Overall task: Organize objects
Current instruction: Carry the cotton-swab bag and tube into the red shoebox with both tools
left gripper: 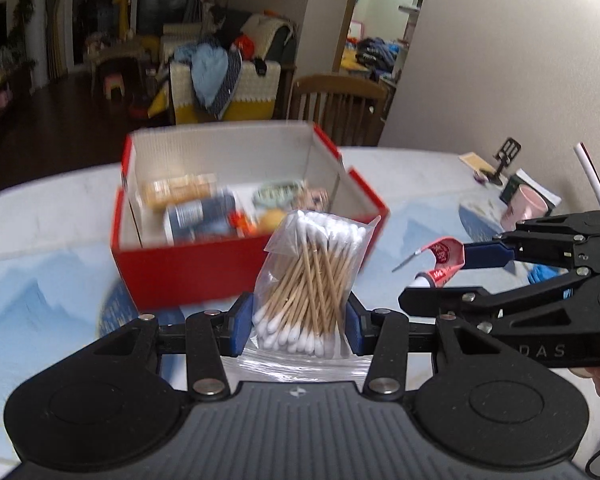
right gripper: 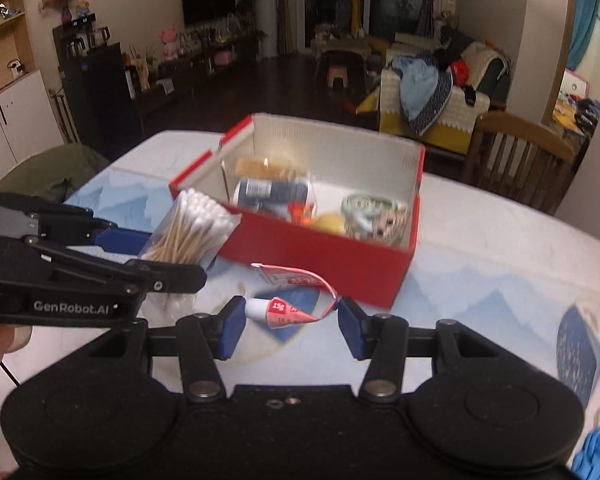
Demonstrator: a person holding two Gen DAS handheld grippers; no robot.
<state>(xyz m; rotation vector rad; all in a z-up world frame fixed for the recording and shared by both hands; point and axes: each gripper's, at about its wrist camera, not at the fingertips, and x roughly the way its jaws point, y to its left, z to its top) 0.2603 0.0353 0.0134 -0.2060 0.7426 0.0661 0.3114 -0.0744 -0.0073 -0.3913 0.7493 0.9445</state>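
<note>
My left gripper [left gripper: 299, 328] is shut on a clear bag of cotton swabs [left gripper: 312, 280] and holds it just in front of the red box [left gripper: 220, 268]. The bag also shows in the right wrist view [right gripper: 188, 232], held by the left gripper [right gripper: 168, 256]. My right gripper [right gripper: 292, 324] is shut on a small red-and-white tube [right gripper: 288, 304], curled and squashed, held above the table near the box [right gripper: 320, 256]. The tube also shows in the left wrist view [left gripper: 440, 264], with the right gripper [left gripper: 452, 272]. The box holds several items: bottles, a yellow ball, a tin.
The table [left gripper: 40, 272] has a blue mountain-pattern cover. A pink cup [left gripper: 524, 206], a black phone stand [left gripper: 504, 160] and a white tube stand at the right by the wall. A wooden chair [right gripper: 516, 152] sits behind the table. A blue object [right gripper: 596, 452] lies at the near right.
</note>
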